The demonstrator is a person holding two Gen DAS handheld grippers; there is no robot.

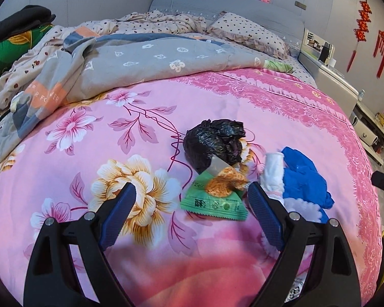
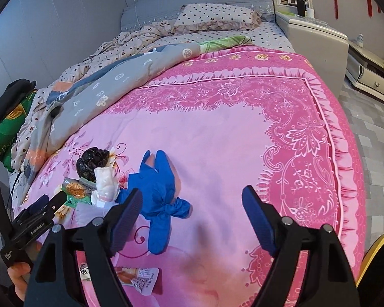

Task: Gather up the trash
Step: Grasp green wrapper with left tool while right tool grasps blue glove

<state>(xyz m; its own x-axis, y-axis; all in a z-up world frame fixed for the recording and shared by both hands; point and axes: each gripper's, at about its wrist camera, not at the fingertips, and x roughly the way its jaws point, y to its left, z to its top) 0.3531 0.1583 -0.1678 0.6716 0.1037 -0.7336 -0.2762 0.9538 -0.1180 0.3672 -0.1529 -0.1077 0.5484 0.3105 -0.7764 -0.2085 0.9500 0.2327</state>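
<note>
Trash lies in a cluster on the pink floral bedspread (image 1: 140,133). A crumpled black plastic bag (image 1: 215,142) sits farthest back, with a green snack wrapper (image 1: 213,203) in front of it. A white crumpled tissue (image 1: 272,171) and blue rubber gloves (image 1: 304,176) lie to the right. My left gripper (image 1: 192,199) is open and hovers just above the green wrapper. My right gripper (image 2: 192,204) is open above the bedspread, with the blue gloves (image 2: 158,189) by its left finger. The black bag (image 2: 93,162), tissue (image 2: 105,184) and another printed wrapper (image 2: 138,278) show there too.
A rumpled grey and dotted quilt (image 1: 130,58) covers the bed's far left. A pillow (image 2: 215,16) lies at the headboard. A white bedside cabinet (image 2: 317,38) stands to the right, with tiled floor (image 2: 376,153) beyond. A yellow-rimmed object (image 2: 376,250) sits at the lower right.
</note>
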